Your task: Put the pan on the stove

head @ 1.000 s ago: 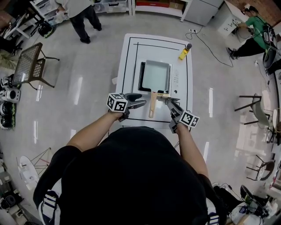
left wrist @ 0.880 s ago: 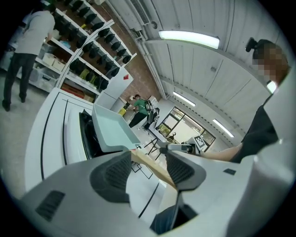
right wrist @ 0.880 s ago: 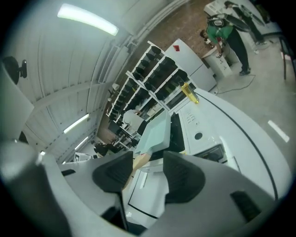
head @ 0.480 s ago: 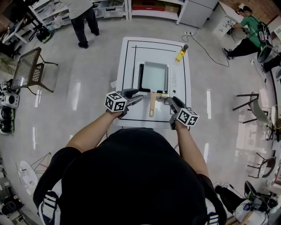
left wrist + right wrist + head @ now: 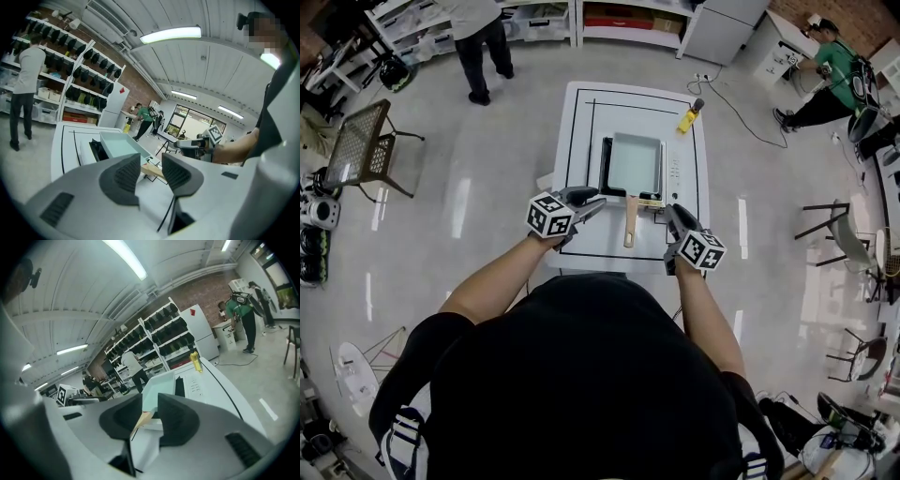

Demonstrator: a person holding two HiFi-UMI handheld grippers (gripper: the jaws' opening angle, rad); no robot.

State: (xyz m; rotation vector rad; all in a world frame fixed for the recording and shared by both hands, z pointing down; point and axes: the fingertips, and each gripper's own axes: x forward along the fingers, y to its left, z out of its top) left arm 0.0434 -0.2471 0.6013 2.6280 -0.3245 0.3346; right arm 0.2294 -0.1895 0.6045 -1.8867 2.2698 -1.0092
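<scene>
Left gripper point(image 5: 596, 202): jaws just narrowed, slightly apart, empty. Right gripper point(image 5: 667, 213): just clenched, empty. Beyond both, the jaws partly hide the mint rectangular pan point(image 5: 635, 161) and its wooden handle point(image 5: 152, 172).

Your room is bright; long lamps point(image 5: 171, 33) overhead pour white light down; the shiny floor point(image 5: 467, 199) shows pale streaks of glare; shadows are soft and faint; your head view is sharp but bends at the sides; your two gripper views curve like a ball and go black in the corners.
</scene>
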